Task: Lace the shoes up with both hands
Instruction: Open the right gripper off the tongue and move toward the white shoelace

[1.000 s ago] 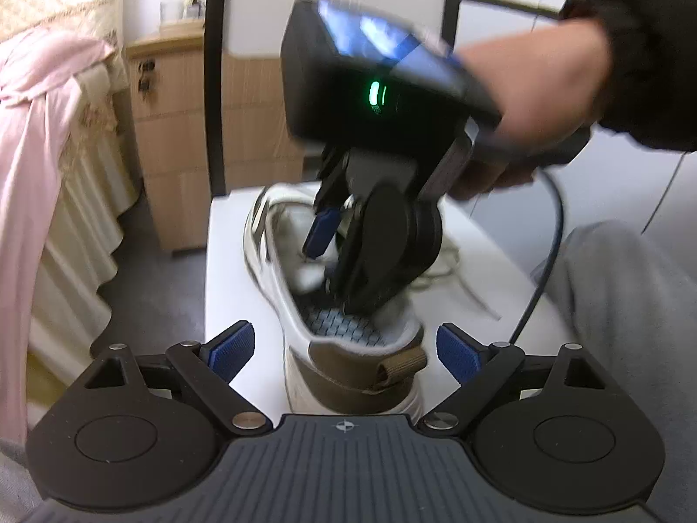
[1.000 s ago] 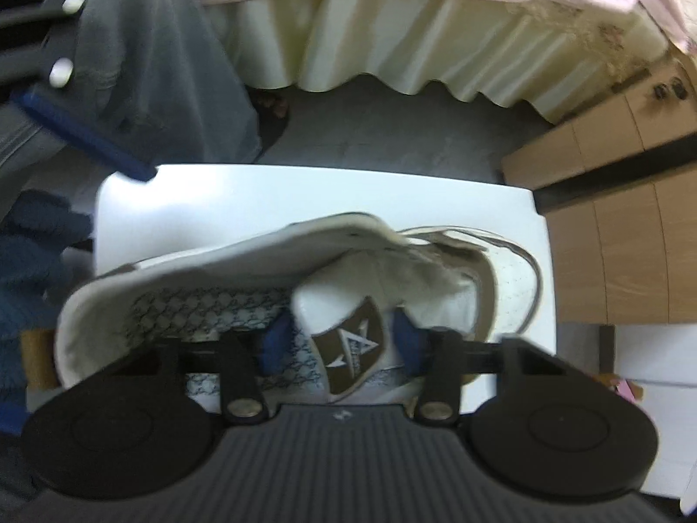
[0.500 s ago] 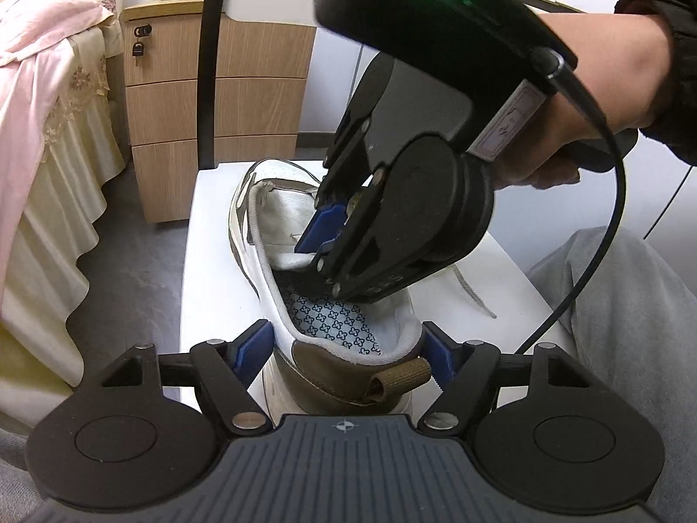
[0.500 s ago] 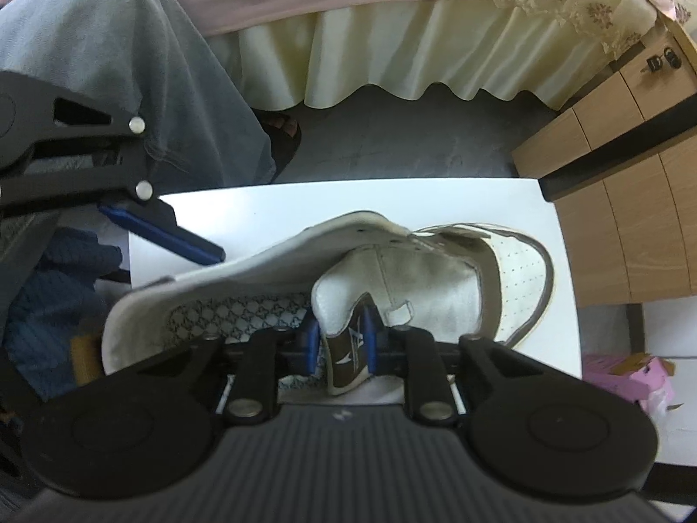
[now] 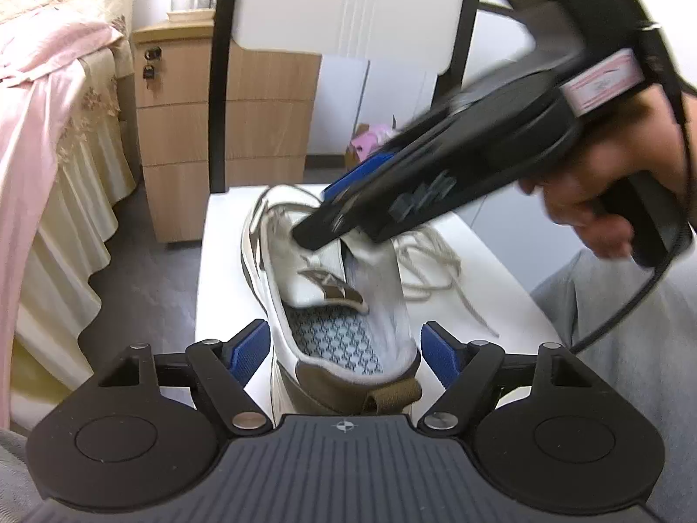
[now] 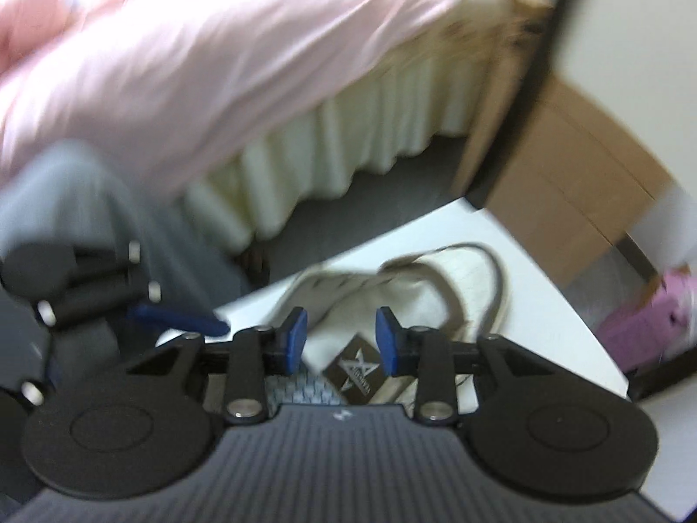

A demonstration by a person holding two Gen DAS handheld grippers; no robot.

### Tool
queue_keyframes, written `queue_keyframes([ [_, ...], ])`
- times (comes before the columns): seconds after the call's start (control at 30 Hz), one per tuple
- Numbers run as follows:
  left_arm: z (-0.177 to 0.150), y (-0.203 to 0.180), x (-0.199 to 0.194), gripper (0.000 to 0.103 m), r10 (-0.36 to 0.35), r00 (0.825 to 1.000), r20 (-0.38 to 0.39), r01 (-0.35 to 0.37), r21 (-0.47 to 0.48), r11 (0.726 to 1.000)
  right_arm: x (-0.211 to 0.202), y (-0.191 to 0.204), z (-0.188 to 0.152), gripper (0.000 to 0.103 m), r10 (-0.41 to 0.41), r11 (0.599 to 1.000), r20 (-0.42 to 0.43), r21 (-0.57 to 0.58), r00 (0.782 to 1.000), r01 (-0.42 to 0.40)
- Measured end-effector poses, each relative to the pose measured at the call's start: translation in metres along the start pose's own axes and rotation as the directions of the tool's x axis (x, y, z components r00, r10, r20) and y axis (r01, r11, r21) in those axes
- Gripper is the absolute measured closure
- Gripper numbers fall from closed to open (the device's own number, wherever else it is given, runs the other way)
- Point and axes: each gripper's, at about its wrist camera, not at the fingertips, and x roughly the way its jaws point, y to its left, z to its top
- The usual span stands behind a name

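Resting on the white table [image 5: 218, 270], the shoe [image 5: 383, 305] points its toe away from the left tongs [image 5: 346, 351] and its heel toward them. Left tongs are released: one blue pad sits on each side of the heel, both apart from it. Right tongs [image 6: 342, 340] are also released, with a clear gap between the pads, and hang over the shoe opening, above the tongue [image 6: 355, 368]; no contact with the tongue can be confirmed, as the right view is blurred. In the left view the tongue [image 5: 324, 281] stands raised out of the shoe, its brown label facing the heel. The lace [image 5: 431, 270] lies loose on the table to the right of the shoe. A hand [image 5: 610, 200] holds the right tongs' grip.
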Motion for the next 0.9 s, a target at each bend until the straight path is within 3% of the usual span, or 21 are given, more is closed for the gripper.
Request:
queue_keyframes([
  [0.1, 0.002, -0.005, -0.004, 0.022, 0.001, 1.000, 0.030, -0.001, 0.020, 1.000, -0.029, -0.011, -0.012, 0.066, -0.061, 0.989, 0.100, 0.137, 0.993, 0.046],
  [0.27, 0.004, -0.010, -0.009, 0.022, -0.006, 0.997, 0.072, 0.003, 0.046, 0.999, -0.061, -0.024, -0.040, 0.066, -0.149, 0.948, 0.187, 0.306, 0.971, 0.086],
  [0.5, 0.010, -0.007, -0.011, 0.022, 0.034, 0.991, 0.128, -0.039, 0.039, 0.998, -0.080, -0.046, -0.087, 0.065, -0.266, 0.838, 0.237, 0.536, 0.934, 0.103],
  [0.63, 0.010, -0.003, -0.014, 0.021, 0.071, 0.984, 0.162, -0.075, 0.018, 0.997, -0.077, -0.054, -0.106, 0.065, -0.296, 0.798, 0.236, 0.593, 0.926, 0.104],
  [0.73, 0.011, -0.001, -0.012, 0.020, 0.093, 0.982, 0.167, -0.092, -0.013, 0.996, -0.075, -0.053, -0.117, 0.064, -0.332, 0.794, 0.237, 0.593, 0.913, 0.135],
  [0.9, 0.016, 0.001, -0.005, 0.019, 0.107, 0.981, 0.161, -0.102, -0.040, 0.994, -0.068, -0.054, -0.141, 0.063, -0.341, 0.780, 0.219, 0.609, 0.914, 0.145],
])
